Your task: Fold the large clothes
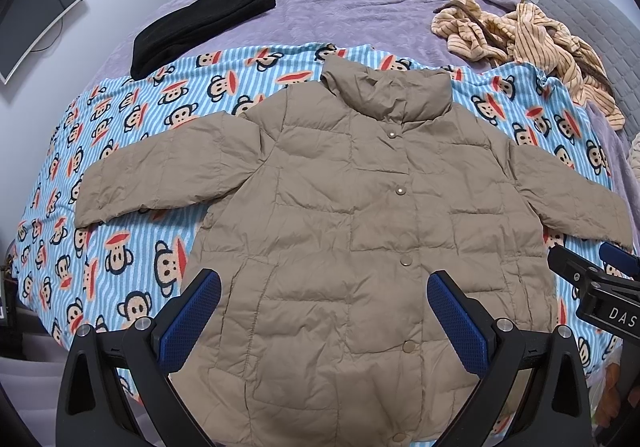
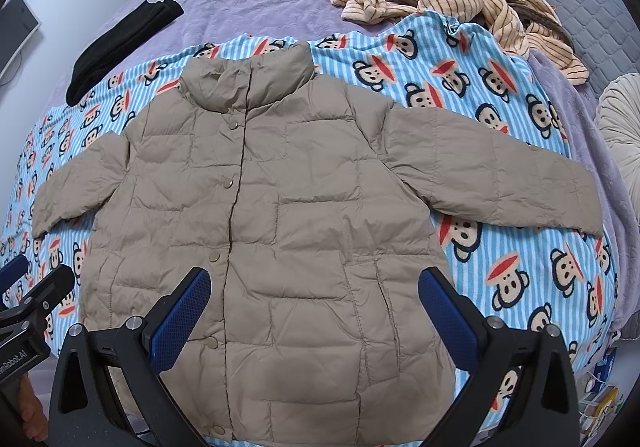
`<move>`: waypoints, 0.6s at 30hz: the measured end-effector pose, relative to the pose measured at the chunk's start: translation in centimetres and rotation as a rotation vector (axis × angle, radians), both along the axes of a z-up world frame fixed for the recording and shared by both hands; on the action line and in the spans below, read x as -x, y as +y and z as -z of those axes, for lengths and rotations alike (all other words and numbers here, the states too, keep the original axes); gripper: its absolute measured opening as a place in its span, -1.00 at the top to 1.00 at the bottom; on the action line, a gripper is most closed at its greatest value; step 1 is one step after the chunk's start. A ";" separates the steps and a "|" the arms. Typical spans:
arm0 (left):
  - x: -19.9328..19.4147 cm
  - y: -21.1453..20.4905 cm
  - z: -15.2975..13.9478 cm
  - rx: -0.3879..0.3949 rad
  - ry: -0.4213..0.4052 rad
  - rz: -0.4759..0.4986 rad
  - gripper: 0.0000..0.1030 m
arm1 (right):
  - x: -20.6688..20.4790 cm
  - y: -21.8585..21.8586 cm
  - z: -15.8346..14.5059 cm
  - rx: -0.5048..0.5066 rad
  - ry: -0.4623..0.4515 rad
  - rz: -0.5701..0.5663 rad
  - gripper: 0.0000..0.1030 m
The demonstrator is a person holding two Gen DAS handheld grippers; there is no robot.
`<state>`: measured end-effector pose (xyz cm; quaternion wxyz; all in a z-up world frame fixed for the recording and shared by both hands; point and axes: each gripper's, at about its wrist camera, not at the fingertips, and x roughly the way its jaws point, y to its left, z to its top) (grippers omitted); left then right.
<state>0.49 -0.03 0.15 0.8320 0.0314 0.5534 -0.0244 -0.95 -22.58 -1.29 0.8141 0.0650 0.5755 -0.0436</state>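
Monkey-print blanket (image 1: 120,255) on bed; tan puffer jacket (image 1: 340,239) spread flat, unfolded. Left gripper (image 1: 324,311), right gripper (image 2: 314,307) hovering, jaws wide, empty. Next: probably pinch a sleeve, fold inward.

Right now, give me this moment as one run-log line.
stage: before first fold | jacket: flat, snapped shut, sleeves out, on monkey blanket | left gripper: open, empty | right gripper: open, empty

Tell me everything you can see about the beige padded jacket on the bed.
The jacket is beige-brown, quilted and puffy, with a wrinkled, thin shell. It lies flat, front up, snapped shut along a row of round snaps, the stand-up collar towards the far side of the bed. Both sleeves are spread sideways. It rests on a striped monkey-print blanket. Nothing else touches it.
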 end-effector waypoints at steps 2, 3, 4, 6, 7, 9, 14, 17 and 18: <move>0.1 0.0 0.0 0.002 -0.001 0.000 -1.00 | 0.0 0.0 0.0 0.000 0.000 0.000 -1.00; 0.0 0.0 0.0 0.003 -0.001 0.000 -1.00 | 0.0 0.0 0.0 0.000 0.000 0.000 -1.00; 0.1 0.0 0.0 0.004 -0.002 0.000 -1.00 | 0.0 0.0 0.0 -0.001 0.000 0.000 -1.00; 0.1 0.0 0.0 0.006 -0.004 0.000 -1.00 | 0.0 0.0 0.0 0.000 0.000 0.000 -1.00; 0.1 0.0 0.0 0.008 -0.005 0.000 -1.00 | 0.0 0.0 0.0 0.000 0.001 0.000 -1.00; 0.1 0.0 0.0 0.010 -0.007 0.000 -1.00 | 0.0 0.0 0.0 0.000 0.001 0.001 -1.00; 0.5 0.4 0.3 0.009 -0.002 0.000 -1.00 | -0.1 0.0 0.0 0.001 0.002 0.000 -1.00; 0.8 0.2 0.6 0.014 0.001 0.000 -1.00 | -0.1 0.0 0.1 0.002 0.002 0.000 -1.00; 1.0 0.1 0.7 0.025 -0.003 0.000 -1.00 | -0.1 0.0 0.0 0.004 0.003 0.000 -1.00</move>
